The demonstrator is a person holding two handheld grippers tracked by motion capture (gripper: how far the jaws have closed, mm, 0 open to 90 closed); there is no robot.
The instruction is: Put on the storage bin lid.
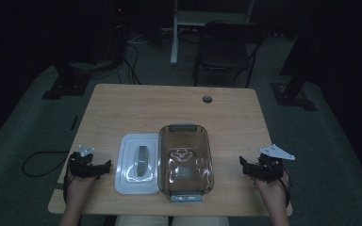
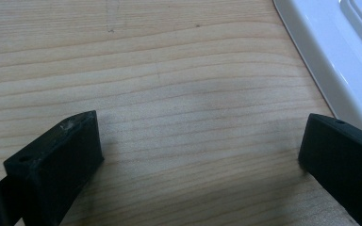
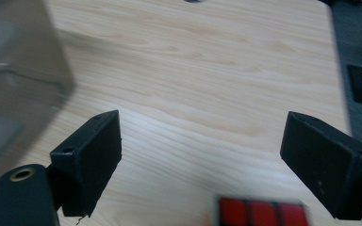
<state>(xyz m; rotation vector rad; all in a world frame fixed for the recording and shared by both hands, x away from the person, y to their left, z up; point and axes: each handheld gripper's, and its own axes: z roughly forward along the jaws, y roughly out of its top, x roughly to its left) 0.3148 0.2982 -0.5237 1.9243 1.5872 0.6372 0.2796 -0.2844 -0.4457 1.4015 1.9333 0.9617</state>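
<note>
A clear brownish plastic container [image 1: 185, 158] stands in the middle of the wooden table [image 1: 169, 108], with a grey clip at each short end. Its white lid [image 1: 138, 163] lies flat just to its left, grey handle up. My left gripper [image 1: 104, 168] rests near the table's left front, open, a short way left of the lid; the lid's white rim [image 2: 330, 61] lies close beside its right jaw. My right gripper [image 1: 243, 165] rests at the right front, open, with the container wall [image 3: 19, 84] off to its left. A red-faced cube [image 3: 261, 213] lies low between its jaws.
A round cable hole [image 1: 207, 99] sits near the table's far edge. Beyond the table stand a dark folding chair [image 1: 226, 47] and a white post [image 1: 175, 33]. Cables lie on the dark floor at the left [image 1: 37, 162].
</note>
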